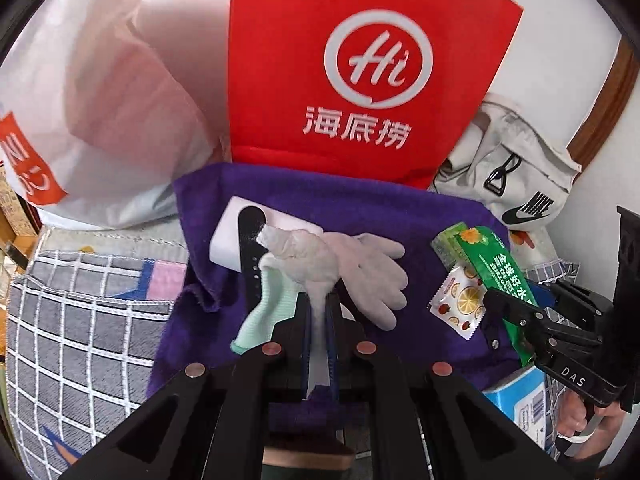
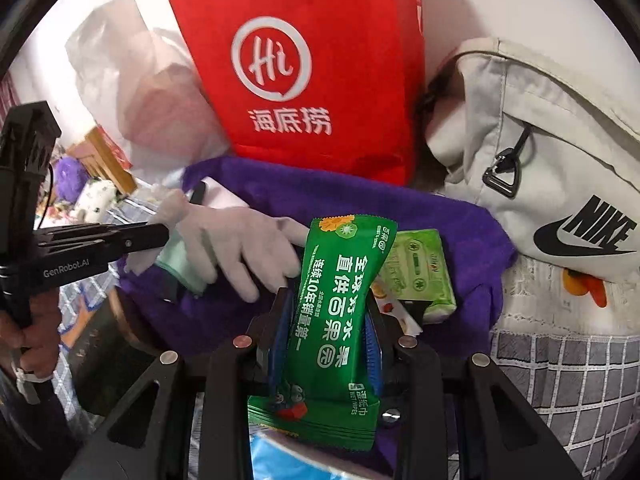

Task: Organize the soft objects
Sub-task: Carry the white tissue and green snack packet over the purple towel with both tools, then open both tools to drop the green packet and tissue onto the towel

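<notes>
The left claw (image 1: 318,312) is shut tight on a scrunched white tissue (image 1: 298,256). The tissue sticks out past the fingertips and hangs over a white glove (image 1: 372,276) and a mint green sock (image 1: 266,300). These lie on a purple towel (image 1: 400,216). A black strap (image 1: 250,240) lies beside the sock, on top of a flat white box (image 1: 236,220) at the far left of the towel.

The right claw (image 2: 330,312) is partly open, and its pads press on both sides of a green wet wipes pack (image 2: 340,300). The pack stands up between the fingers, above the right side of the towel. Just right of it lies a light green tissue pack (image 2: 420,276). A small candy packet (image 1: 456,300) with fruit pictures lies near it on the towel.

Behind the towel stands a red bag (image 1: 360,80). To its left is a white plastic bag (image 1: 92,120). To its right is a pale grey Nike bag (image 2: 540,160). Everything rests on a grey checked blanket (image 1: 80,320).
</notes>
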### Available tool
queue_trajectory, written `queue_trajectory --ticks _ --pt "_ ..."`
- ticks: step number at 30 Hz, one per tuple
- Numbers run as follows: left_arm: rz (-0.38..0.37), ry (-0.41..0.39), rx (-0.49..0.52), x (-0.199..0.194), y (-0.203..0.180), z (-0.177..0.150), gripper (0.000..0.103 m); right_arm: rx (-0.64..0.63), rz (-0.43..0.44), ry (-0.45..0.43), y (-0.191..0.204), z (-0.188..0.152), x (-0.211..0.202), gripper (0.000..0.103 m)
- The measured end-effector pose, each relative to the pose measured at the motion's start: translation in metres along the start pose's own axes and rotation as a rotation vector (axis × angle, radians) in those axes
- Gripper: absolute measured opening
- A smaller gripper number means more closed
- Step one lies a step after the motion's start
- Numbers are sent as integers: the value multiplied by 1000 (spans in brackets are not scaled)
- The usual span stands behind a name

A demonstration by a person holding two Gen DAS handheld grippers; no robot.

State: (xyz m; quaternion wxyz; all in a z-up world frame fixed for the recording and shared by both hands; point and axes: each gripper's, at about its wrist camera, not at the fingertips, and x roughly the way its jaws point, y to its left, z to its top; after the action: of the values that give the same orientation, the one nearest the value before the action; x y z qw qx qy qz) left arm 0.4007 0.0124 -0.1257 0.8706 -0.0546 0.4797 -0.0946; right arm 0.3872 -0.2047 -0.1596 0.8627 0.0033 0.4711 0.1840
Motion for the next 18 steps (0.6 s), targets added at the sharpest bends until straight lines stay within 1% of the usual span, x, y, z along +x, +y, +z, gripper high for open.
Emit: queue_trajectory --ticks 2,8,14,15,16,17,18 --pt "3 23 3 7 -1 0 8 6 16 23 -2 -1 7 33" --pt "3 49 18 17 -1 -4 8 10 -6 75 -4 -6 23 34" --pt "-5 72 9 22 4 -5 9 19 -20 99 -6 -6 30 37" --pt "-5 75 9 21 5 -6 11 9 -19 100 -5 -6 30 42" --pt "-5 80 6 21 5 -6 13 -2 -19 101 -4 -6 30 51" --pt "-6 86 5 22 5 -5 20 -9 -22 99 -3 -6 28 56" --pt "1 93 10 22 3 -5 31 -13 -25 98 -2 -6 27 68"
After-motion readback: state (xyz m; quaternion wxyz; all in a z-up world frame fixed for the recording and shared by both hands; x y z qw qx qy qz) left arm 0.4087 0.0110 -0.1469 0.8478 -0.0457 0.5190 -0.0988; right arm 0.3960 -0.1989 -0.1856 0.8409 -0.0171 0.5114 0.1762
